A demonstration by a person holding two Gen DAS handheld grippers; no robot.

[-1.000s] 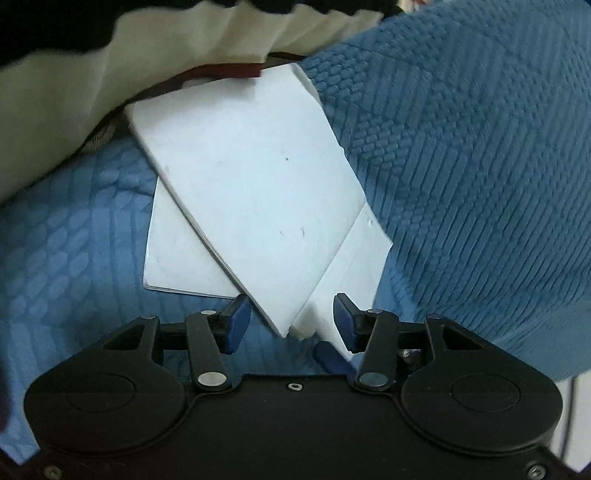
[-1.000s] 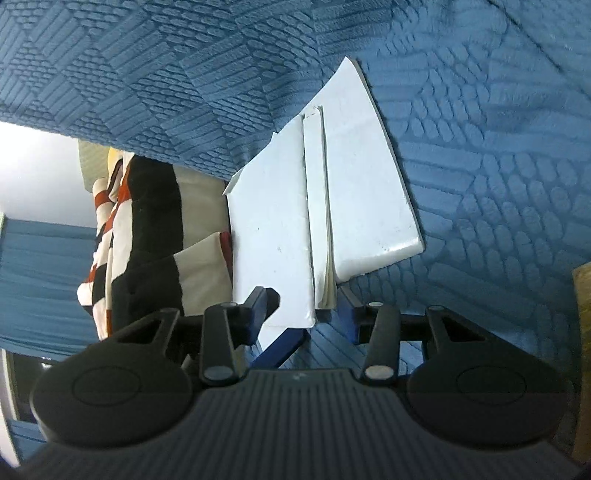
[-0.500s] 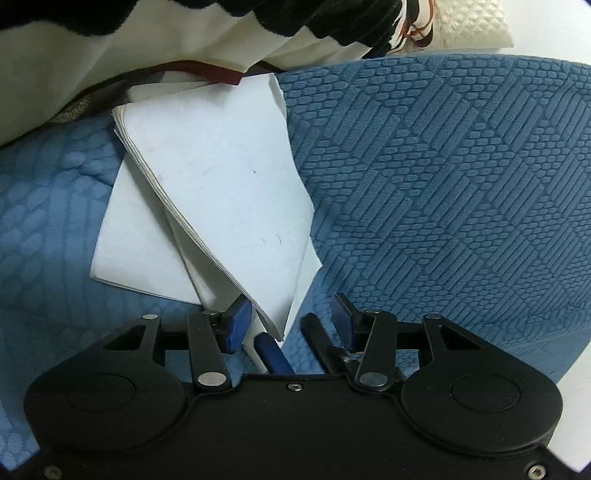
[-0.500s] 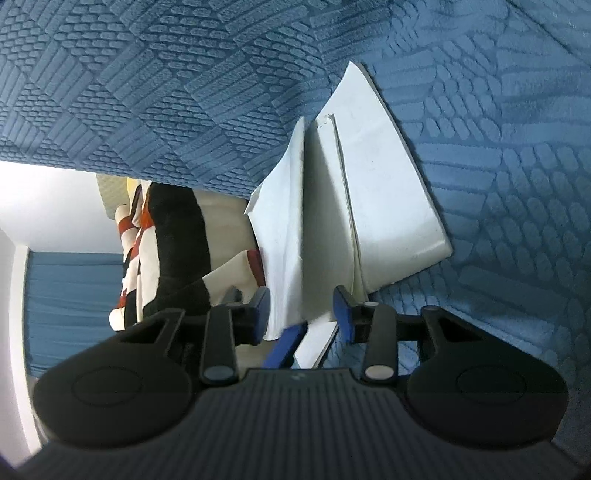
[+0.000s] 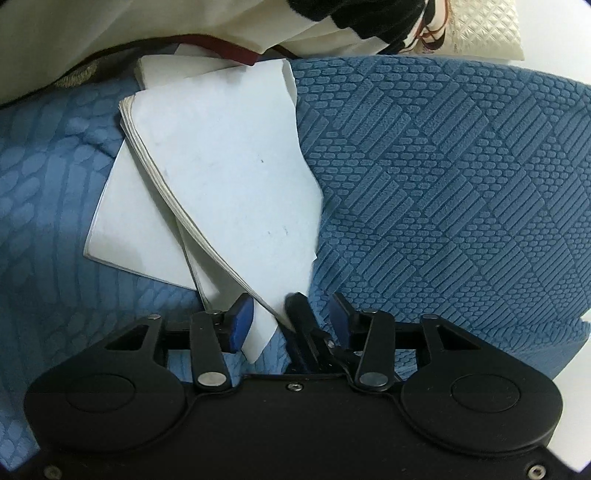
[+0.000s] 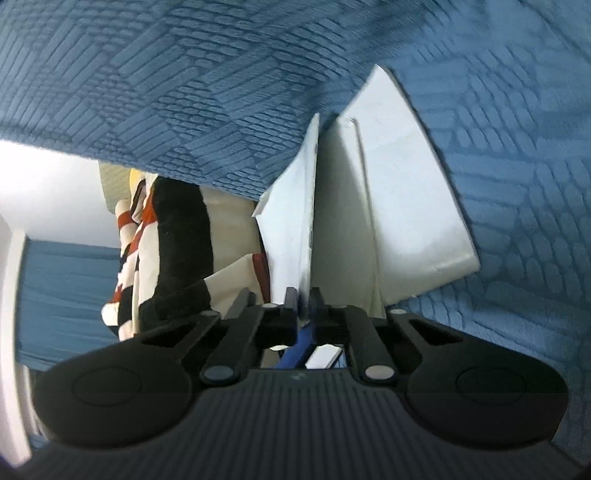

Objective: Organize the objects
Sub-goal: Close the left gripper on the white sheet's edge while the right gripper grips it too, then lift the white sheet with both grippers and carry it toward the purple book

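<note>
A white paper booklet (image 5: pixel 229 184) lies open on the blue quilted cover (image 5: pixel 443 184), its far end tucked under striped fabric. My left gripper (image 5: pixel 290 314) is open; the booklet's near corner lies between its jaws beside the left pad (image 5: pixel 240 321), and the right pad is clear of the paper. A black finger of my right gripper (image 5: pixel 299 317) also reaches in there. In the right wrist view the booklet (image 6: pixel 399 206) stands partly raised, and my right gripper (image 6: pixel 303 297) is shut on the near edge of its upper sheets.
Black, cream and red striped fabric (image 5: pixel 184 22) covers the booklet's far end and shows as the same fabric (image 6: pixel 181 240) on the left of the right wrist view. A cream quilted cushion (image 5: pixel 480 26) lies beyond. The blue cover (image 6: pixel 184 92) surrounds the booklet.
My right gripper's jaws have closed on the booklet's upper sheets, which now stand up from the lower pages. My left gripper has rolled, still open at the same corner.
</note>
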